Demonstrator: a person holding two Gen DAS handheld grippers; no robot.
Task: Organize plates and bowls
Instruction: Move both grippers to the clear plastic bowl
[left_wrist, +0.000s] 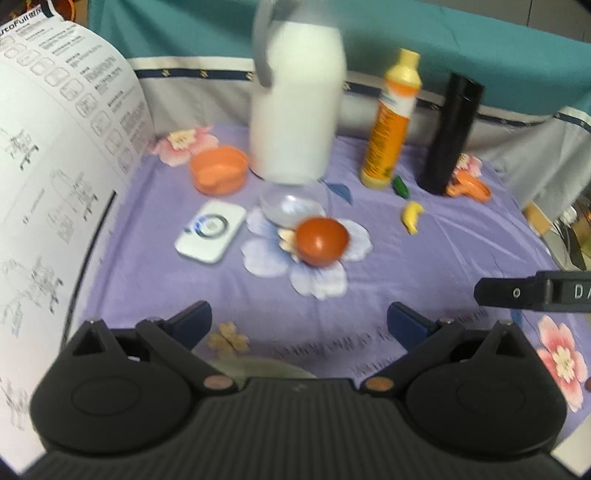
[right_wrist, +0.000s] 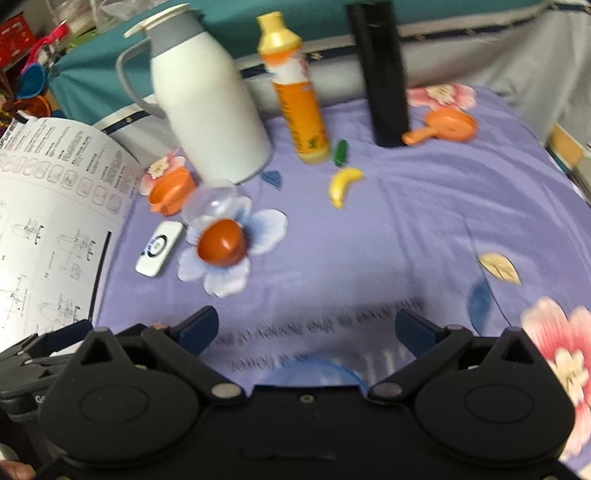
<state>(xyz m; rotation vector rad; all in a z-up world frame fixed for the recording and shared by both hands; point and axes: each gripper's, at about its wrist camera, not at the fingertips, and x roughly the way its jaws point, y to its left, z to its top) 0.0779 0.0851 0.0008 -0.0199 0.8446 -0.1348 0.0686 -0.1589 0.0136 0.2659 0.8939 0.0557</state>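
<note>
Your left gripper (left_wrist: 299, 325) and right gripper (right_wrist: 306, 328) have jaws spread and empty, because the red bowl (left_wrist: 322, 242) lies ahead, ungrasped.

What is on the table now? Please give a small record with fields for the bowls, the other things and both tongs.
surface: purple flowered cloth
bowls: red bowl beside clear bowl; orange bowl near jug
jug: white, grey handle, upright
bottles: orange bottle, black flask, both upright
small things: toy banana, green piece, orange scoop, white device
paper: printed sheet, at left
left tongs: open, empty
right tongs: open, empty
</note>
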